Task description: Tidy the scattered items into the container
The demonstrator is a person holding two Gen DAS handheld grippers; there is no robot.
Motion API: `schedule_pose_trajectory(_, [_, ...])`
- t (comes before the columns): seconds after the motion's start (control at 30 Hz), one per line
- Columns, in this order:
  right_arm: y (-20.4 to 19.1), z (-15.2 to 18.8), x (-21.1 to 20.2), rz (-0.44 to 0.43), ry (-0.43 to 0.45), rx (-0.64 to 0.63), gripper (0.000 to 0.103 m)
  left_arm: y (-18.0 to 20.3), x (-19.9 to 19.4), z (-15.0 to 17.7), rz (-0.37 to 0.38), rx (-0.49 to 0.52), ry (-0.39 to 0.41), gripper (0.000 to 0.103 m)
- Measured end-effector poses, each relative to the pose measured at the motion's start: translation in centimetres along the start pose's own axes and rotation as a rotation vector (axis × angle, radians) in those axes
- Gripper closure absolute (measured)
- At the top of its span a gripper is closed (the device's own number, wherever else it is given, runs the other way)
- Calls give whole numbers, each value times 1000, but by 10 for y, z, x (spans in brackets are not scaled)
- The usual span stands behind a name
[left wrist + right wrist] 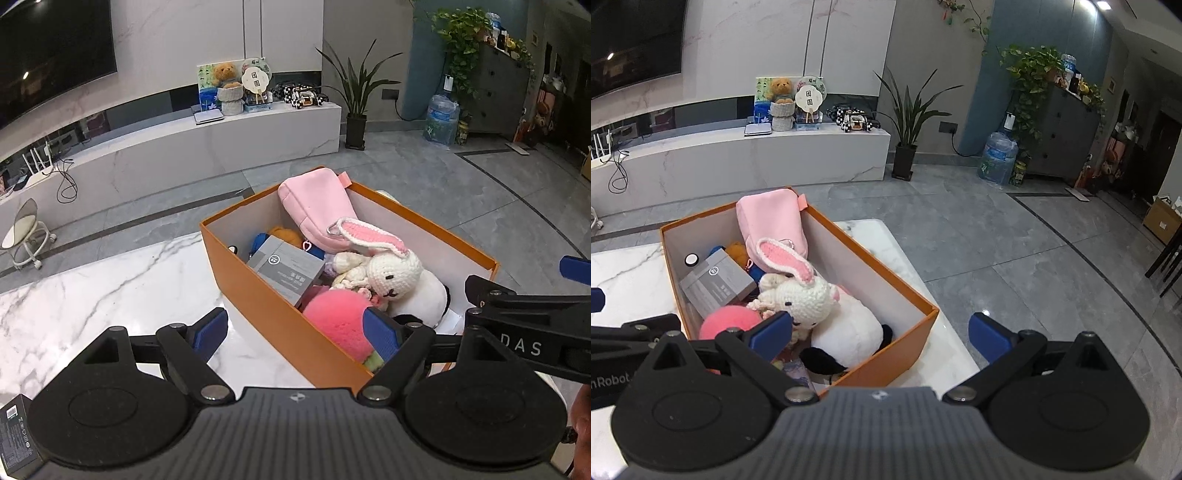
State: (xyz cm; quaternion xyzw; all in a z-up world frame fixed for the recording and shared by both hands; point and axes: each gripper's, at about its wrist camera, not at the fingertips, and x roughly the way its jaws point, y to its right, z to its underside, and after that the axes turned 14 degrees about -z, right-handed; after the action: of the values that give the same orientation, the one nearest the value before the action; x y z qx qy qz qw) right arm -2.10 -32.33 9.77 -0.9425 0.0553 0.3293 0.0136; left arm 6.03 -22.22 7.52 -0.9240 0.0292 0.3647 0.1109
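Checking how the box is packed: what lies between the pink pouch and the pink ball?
In the left wrist view, the crocheted rabbit lies between pink pouch and pink ball.

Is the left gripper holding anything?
No, the left gripper is open, its blue pads apart with nothing between them, above the orange box.

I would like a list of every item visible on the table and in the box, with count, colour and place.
box: 1, orange, on the marble table
pouch: 1, pink, leaning at the box's far end
crochet rabbit: 1, white with pink ears, on top of the pile
grey carton: 1, inside the box, left side
plush ball: 1, pink, near end of the box
white plush: 1, white and black, under the rabbit
dark carton: 1, on the table, near left edge
left gripper: 1, open, empty
right gripper: 1, open, empty
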Motion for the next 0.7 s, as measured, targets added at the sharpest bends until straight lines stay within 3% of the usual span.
schedule_pose_trajectory(0.7, [-6,-1,1,3,-3,-4,1,-10,0,1,-15,9,4,8])
